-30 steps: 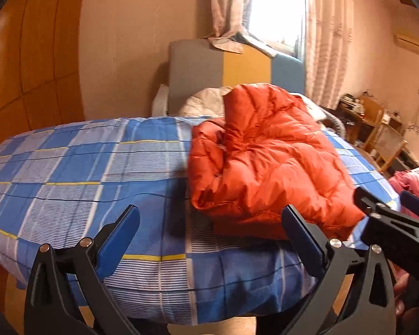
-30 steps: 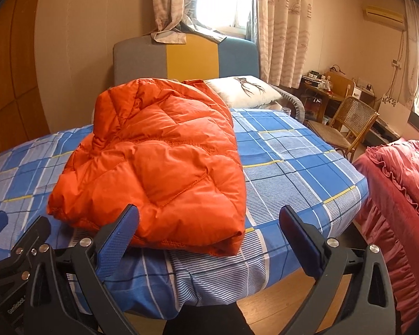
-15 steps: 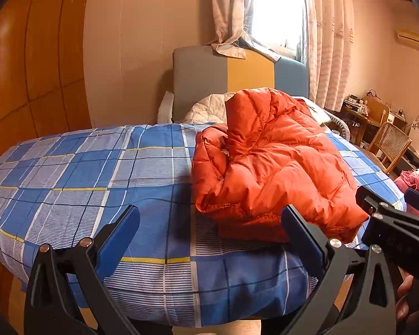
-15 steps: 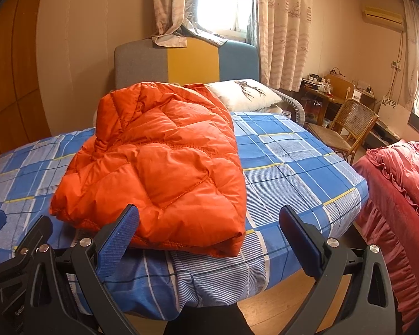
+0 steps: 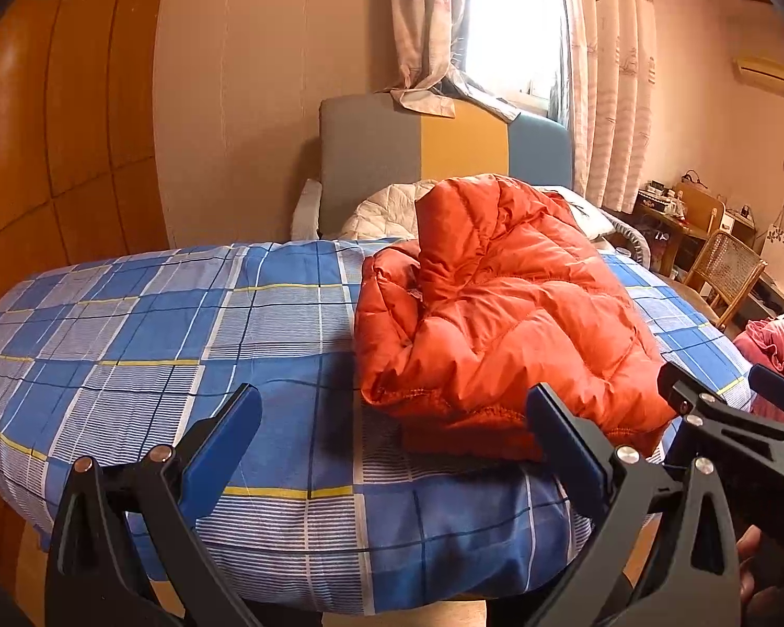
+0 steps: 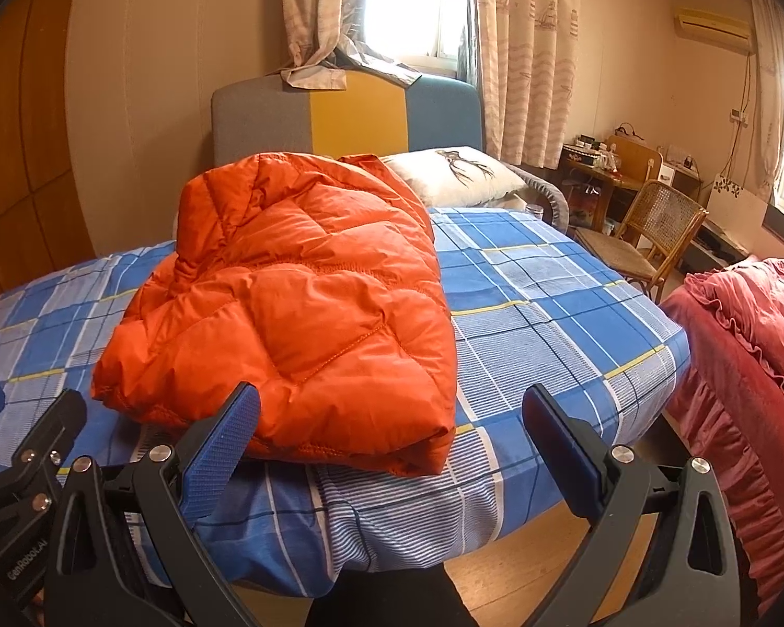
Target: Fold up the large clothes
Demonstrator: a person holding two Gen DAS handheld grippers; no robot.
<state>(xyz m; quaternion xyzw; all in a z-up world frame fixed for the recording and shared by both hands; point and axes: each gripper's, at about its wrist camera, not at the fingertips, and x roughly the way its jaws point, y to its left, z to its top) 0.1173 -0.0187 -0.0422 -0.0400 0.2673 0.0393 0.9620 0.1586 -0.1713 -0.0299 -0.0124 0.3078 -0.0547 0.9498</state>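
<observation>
An orange puffer jacket [image 5: 502,313] lies in a rough, puffy bundle on a bed [image 5: 157,334] covered by a blue checked sheet with thin yellow lines. The bundle sits toward the near edge of the bed, its long axis running from that edge back toward the grey, yellow and blue headboard [image 5: 444,157]. Its hem overhangs nothing; it rests fully on the sheet.

Both grippers hover just off the near edge of the bed, apart from the jacket and holding nothing. The left gripper [image 5: 392,444] has its blue-padded fingers spread wide; the jacket's near hem lies ahead of it and to its right. The right gripper [image 6: 392,444] also has its fingers wide; the jacket lies ahead and to its left, with the near right corner of the hem almost straight in front. The right one looks slightly nearer to the cloth, though the difference is small.

A white pillow [image 6: 454,177] with a deer drawing lies beyond the jacket, near the headboard. A cane chair [image 6: 648,240] stands right of the bed. Small white lettering on the neighbouring gripper body, seen in the right wrist view, appears to read "GenRobot.AI"
</observation>
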